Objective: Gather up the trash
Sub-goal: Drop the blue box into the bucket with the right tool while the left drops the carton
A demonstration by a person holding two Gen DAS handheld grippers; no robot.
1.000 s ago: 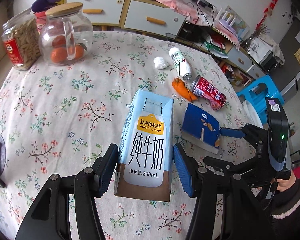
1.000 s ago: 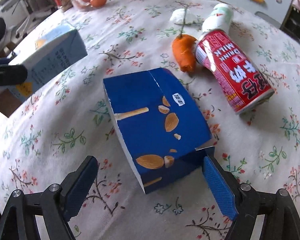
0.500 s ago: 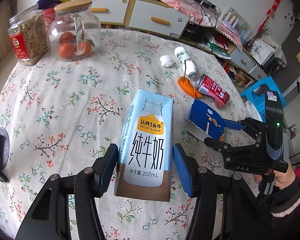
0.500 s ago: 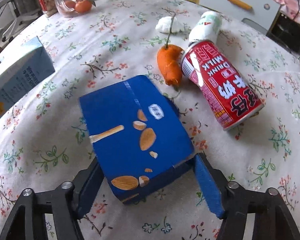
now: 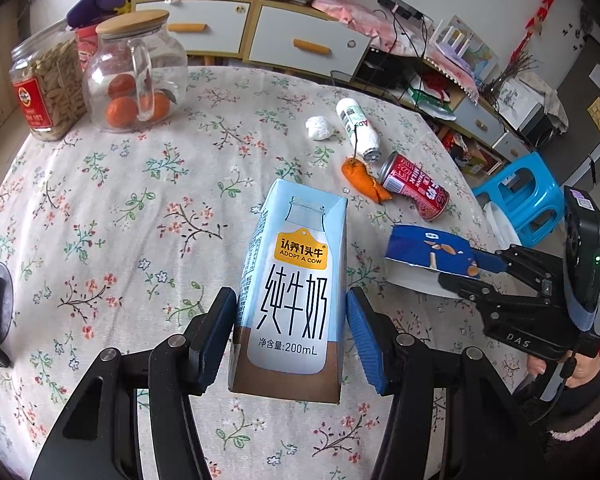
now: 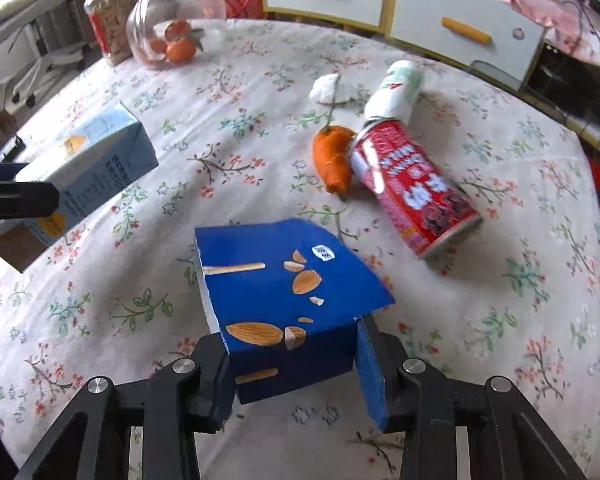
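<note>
My left gripper [image 5: 291, 340] is shut on a light-blue milk carton [image 5: 296, 280] and holds it above the floral tablecloth; the carton also shows in the right wrist view [image 6: 88, 172]. My right gripper [image 6: 296, 376] is shut on a blue almond snack box [image 6: 284, 296], lifted off the table; the box also shows in the left wrist view [image 5: 432, 250]. A red drink can [image 6: 412, 196], an orange peel [image 6: 334, 156], a white bottle [image 6: 396, 88] and a crumpled white tissue [image 6: 334, 88] lie on the table beyond the box.
A glass jar of oranges [image 5: 136, 76] and a jar of nuts [image 5: 46, 88] stand at the table's far left. Cabinets with drawers [image 5: 308, 40] stand behind the table. A blue stool [image 5: 520, 200] stands off the right edge.
My right gripper closed on the blue box and lifted it off the table. My left gripper rose a little with the milk carton held.
</note>
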